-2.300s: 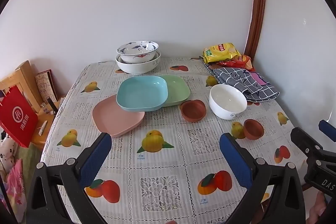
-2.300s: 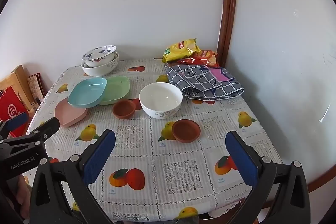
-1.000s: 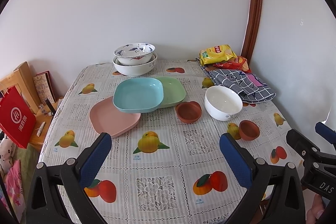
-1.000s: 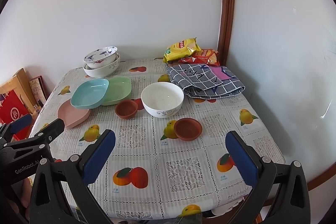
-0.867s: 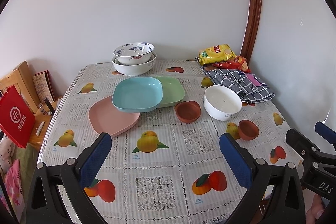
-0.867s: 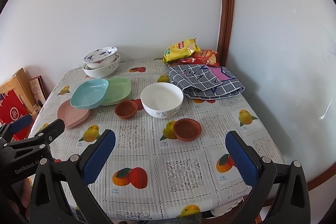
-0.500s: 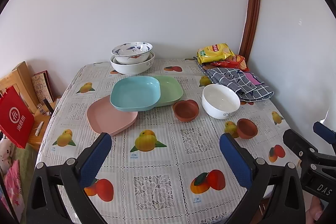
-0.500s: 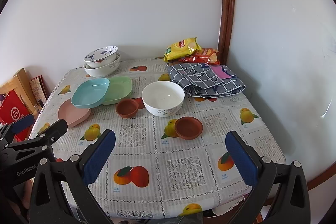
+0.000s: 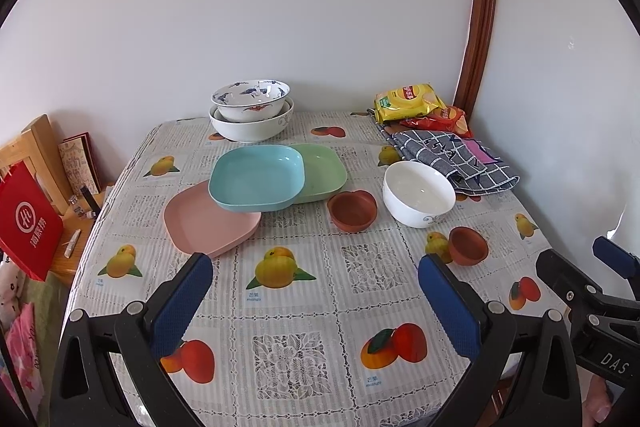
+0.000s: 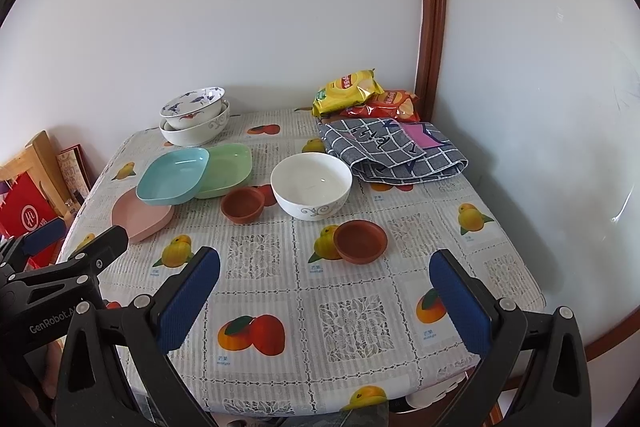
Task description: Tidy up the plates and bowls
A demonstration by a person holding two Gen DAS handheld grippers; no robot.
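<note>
White bowl (image 10: 311,185) mid-worktop, right of centre, between two brown clay dishes; blue plate (image 9: 257,182) overlaps pink and green plates further left. Bowl lies ahead of right tongs (image 10: 325,301), nearer them; plates nearer left tongs (image 9: 313,301). Both tongs gape wide, empty, above near worktop (image 10: 360,323) edge. Nested bowls' bases hidden.

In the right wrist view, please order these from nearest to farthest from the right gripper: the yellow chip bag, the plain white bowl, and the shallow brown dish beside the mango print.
Measured from the right gripper, whose jaws stand open:
1. Shallow brown dish, just ahead, near the table's middle.
2. Plain white bowl, behind the dish, slightly left.
3. Yellow chip bag, at the far edge by the wall corner.
</note>
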